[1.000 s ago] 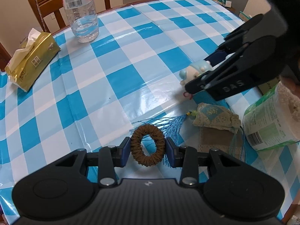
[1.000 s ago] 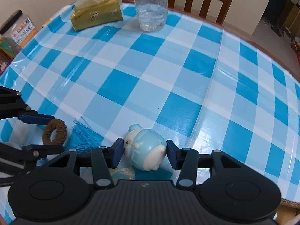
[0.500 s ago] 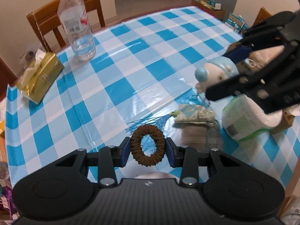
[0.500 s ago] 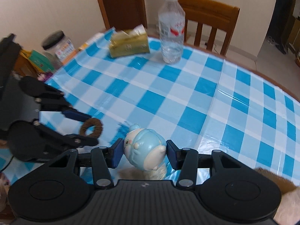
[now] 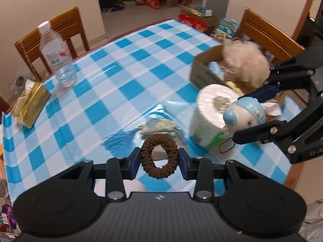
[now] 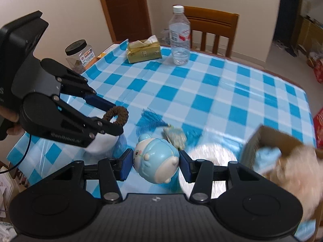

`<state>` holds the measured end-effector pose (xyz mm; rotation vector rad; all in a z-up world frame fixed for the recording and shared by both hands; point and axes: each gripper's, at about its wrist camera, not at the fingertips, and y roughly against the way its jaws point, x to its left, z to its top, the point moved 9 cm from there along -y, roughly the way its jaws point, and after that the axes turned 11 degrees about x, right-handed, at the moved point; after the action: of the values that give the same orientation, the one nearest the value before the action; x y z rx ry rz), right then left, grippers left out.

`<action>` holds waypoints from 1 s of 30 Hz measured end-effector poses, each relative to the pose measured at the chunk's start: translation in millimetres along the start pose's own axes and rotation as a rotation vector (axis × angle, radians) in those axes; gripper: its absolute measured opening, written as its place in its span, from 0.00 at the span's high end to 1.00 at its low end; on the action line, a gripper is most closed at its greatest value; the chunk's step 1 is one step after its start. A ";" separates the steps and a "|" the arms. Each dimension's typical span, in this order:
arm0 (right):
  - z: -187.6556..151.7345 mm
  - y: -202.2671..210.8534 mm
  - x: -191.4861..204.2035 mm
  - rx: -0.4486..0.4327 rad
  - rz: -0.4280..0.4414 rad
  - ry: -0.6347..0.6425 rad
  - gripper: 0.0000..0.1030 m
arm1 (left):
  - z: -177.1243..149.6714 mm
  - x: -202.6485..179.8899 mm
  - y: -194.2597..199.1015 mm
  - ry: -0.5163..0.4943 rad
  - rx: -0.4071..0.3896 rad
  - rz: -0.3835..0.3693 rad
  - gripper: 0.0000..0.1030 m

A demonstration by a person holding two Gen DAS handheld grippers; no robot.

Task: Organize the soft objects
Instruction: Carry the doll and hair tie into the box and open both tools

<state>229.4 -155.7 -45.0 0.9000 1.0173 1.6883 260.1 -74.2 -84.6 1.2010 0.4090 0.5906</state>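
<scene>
**Two soft things held above the checked counter**

Left wrist view: my left jaws [image 5: 159,161] are clenched on the brown ruffled fabric hair tie [image 5: 159,157], held above the blue-and-white checked counter [image 5: 121,84]. Below it lies a pale patterned fabric sachet with a blue tassel [image 5: 159,128]. Beside that stands a wrapped white paper roll [image 5: 212,111], and behind it a brown cardboard box [image 5: 203,70] holding a fluffy cream plush [image 5: 244,62].

Right wrist view: my right jaws [image 6: 156,164] grip the light-blue rounded plush doll [image 6: 156,161], lifted off the counter, near the box. A clear plastic water bottle [image 6: 179,36] and a gold tissue pack [image 6: 144,50] stand at the far edge.
</scene>
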 end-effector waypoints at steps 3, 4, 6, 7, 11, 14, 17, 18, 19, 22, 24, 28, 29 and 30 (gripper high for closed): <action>-24.3 11.4 -2.5 -0.004 -0.022 -0.033 0.48 | -2.4 -19.8 1.8 -0.030 0.002 -0.020 0.63; -32.8 15.0 -4.1 -0.001 -0.027 -0.045 0.48 | -3.0 -26.9 2.2 -0.042 0.003 -0.030 0.63; -47.0 21.3 -9.6 0.000 -0.047 -0.071 0.48 | -4.3 -41.1 3.2 -0.066 0.005 -0.048 0.63; -53.8 24.1 -13.1 0.001 -0.055 -0.083 0.48 | -4.4 -47.3 3.4 -0.077 0.006 -0.055 0.63; -76.2 35.5 -32.3 -0.004 -0.093 -0.149 0.48 | -1.7 -71.0 2.7 -0.128 0.009 -0.077 0.63; -91.2 43.3 -50.9 -0.007 -0.126 -0.197 0.48 | 5.7 -86.3 2.0 -0.162 0.002 -0.089 0.63; -104.0 50.5 -71.6 -0.014 -0.160 -0.246 0.48 | 15.5 -98.7 1.6 -0.190 -0.008 -0.098 0.63; -106.9 52.1 -77.8 -0.017 -0.172 -0.258 0.48 | 20.0 -102.4 1.4 -0.198 -0.012 -0.099 0.63; -110.3 53.9 -84.8 -0.020 -0.184 -0.271 0.48 | 24.5 -105.4 0.9 -0.203 -0.016 -0.100 0.63; -118.8 58.8 -107.5 -0.031 -0.207 -0.316 0.47 | 39.8 -115.5 0.6 -0.217 -0.032 -0.104 0.63; -121.2 59.9 -120.5 -0.038 -0.220 -0.333 0.47 | 50.4 -121.5 -0.2 -0.225 -0.042 -0.104 0.63; -125.6 57.5 -147.5 -0.045 -0.254 -0.357 0.46 | 74.2 -135.7 -4.4 -0.238 -0.058 -0.109 0.63; -126.5 56.5 -152.7 -0.046 -0.256 -0.362 0.40 | 80.8 -139.7 -6.3 -0.242 -0.062 -0.110 0.63; -127.8 55.2 -158.3 -0.052 -0.263 -0.367 0.29 | 87.6 -143.8 -8.8 -0.245 -0.066 -0.112 0.63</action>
<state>142.6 -347.1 -62.4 0.9539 0.7984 1.2674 201.1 -231.1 -66.8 1.1631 0.2449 0.3522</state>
